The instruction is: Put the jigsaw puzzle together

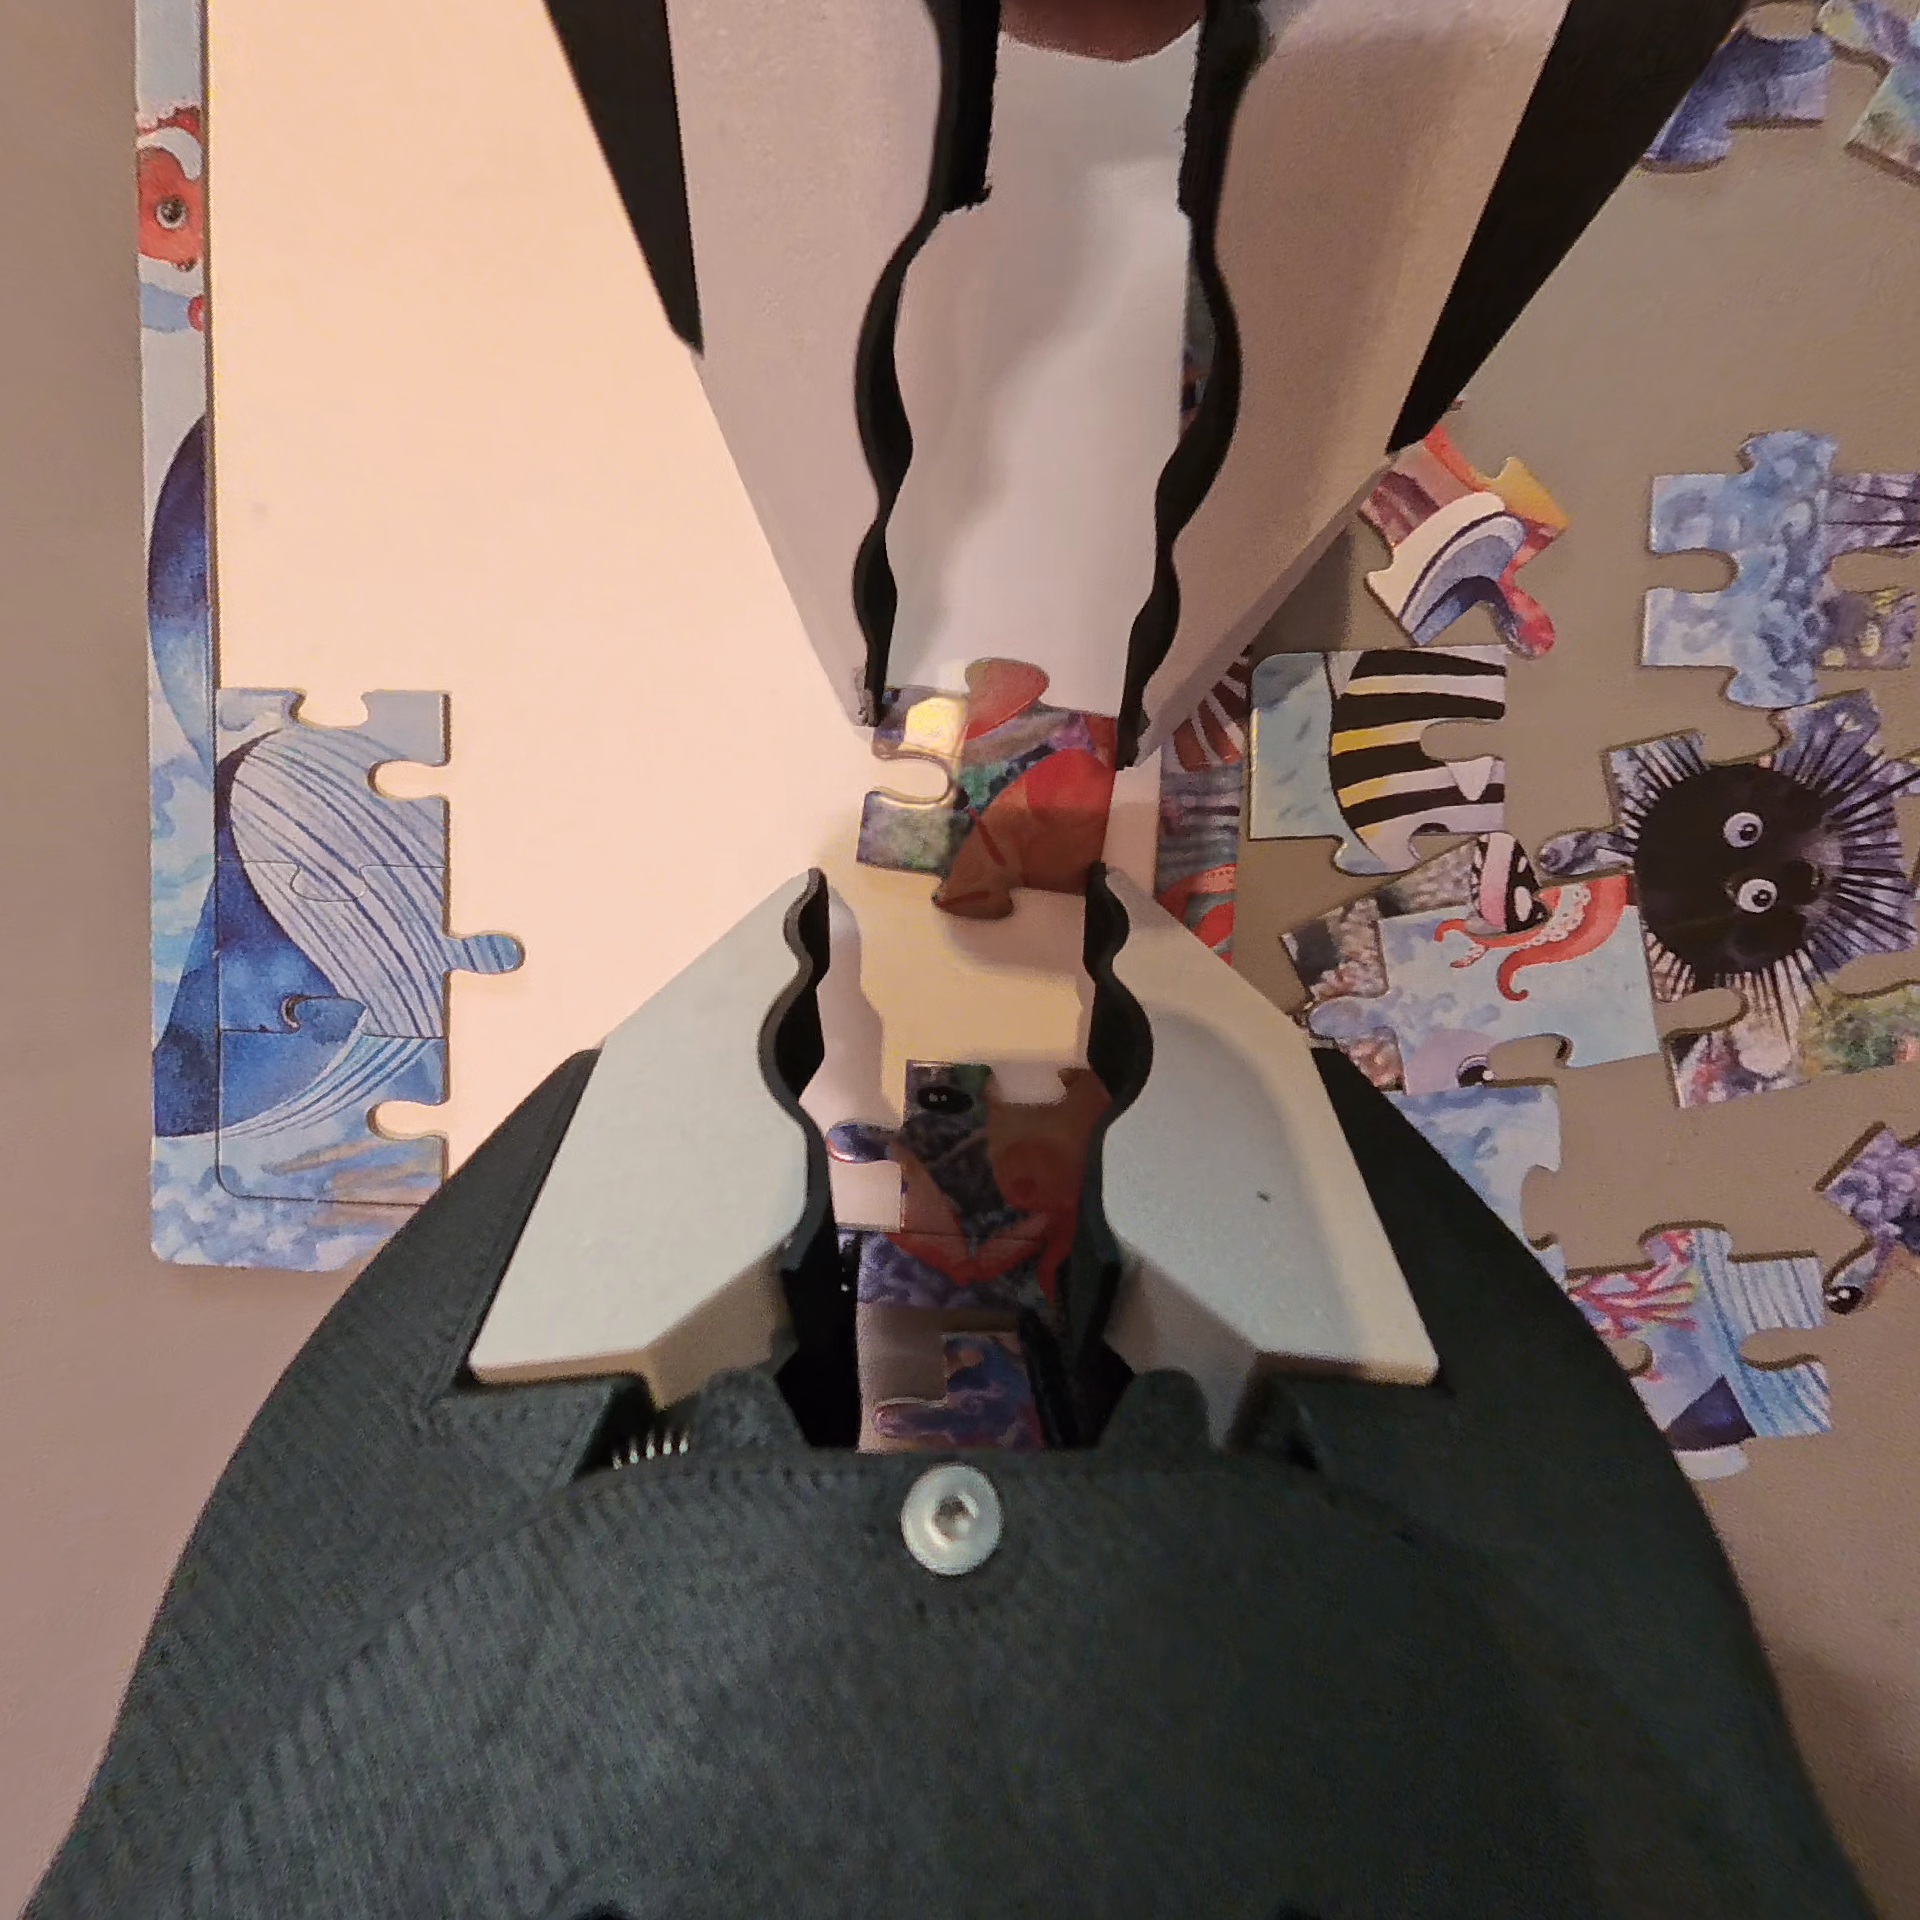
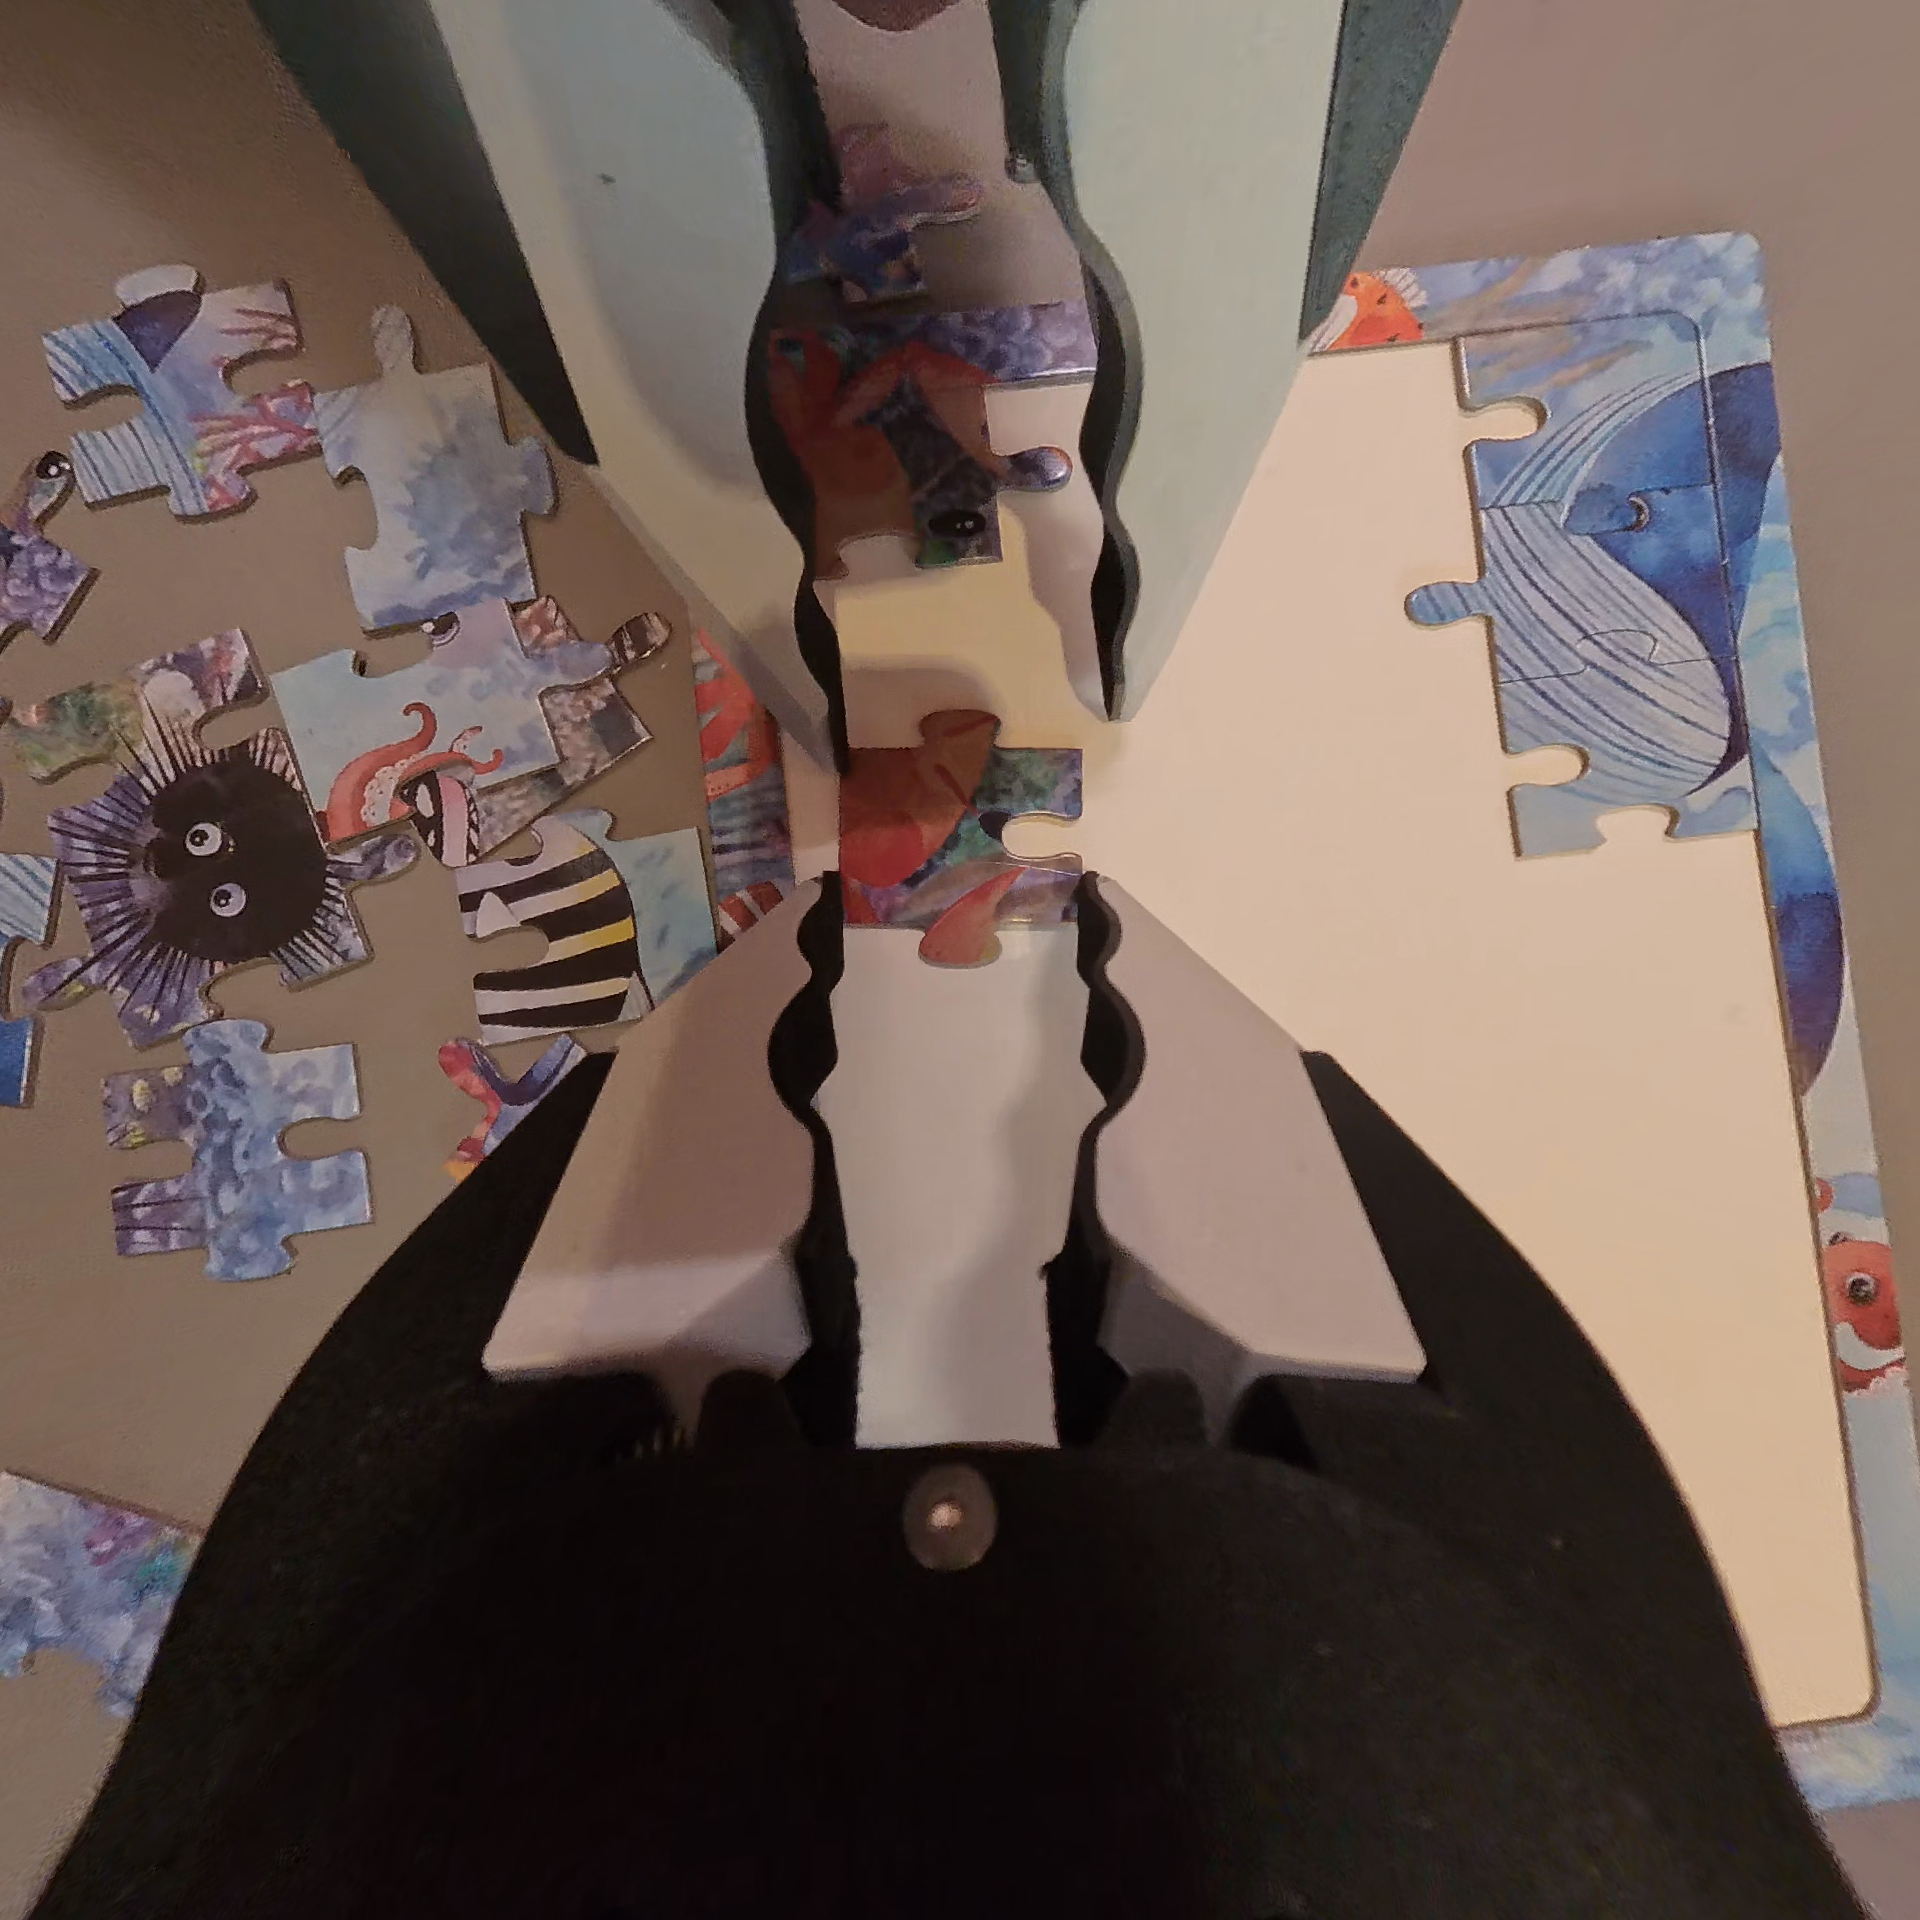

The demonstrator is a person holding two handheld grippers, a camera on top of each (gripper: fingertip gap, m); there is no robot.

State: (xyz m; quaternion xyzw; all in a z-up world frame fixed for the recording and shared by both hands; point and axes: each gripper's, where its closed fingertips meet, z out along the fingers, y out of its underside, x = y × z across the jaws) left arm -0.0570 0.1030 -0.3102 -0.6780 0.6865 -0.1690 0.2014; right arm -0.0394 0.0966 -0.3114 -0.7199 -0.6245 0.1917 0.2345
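The puzzle tray (image 1: 520, 468) has a cream floor and a printed sea border; it also shows in the right wrist view (image 2: 1299, 935). Joined whale pieces (image 1: 332, 935) sit in one corner of it. A red and orange piece (image 1: 997, 800) lies flat on the tray floor near the opposite border. My right gripper (image 2: 956, 888) is open, its tips at either side of this piece (image 2: 935, 821). My left gripper (image 1: 956, 894) faces it, open and empty, over a second placed piece (image 1: 966, 1164) by the border.
Several loose pieces lie on the tan table beside the tray, among them a black sea urchin piece (image 1: 1745, 862) and a striped fish piece (image 1: 1392, 748). They show at the left in the right wrist view (image 2: 197, 862). The two grippers nearly meet tip to tip. Both grippers' tips are close together, under 4 cm apart. The striped fish piece (image 1: 1392, 748) lies around 5 cm away from my right fingertips.
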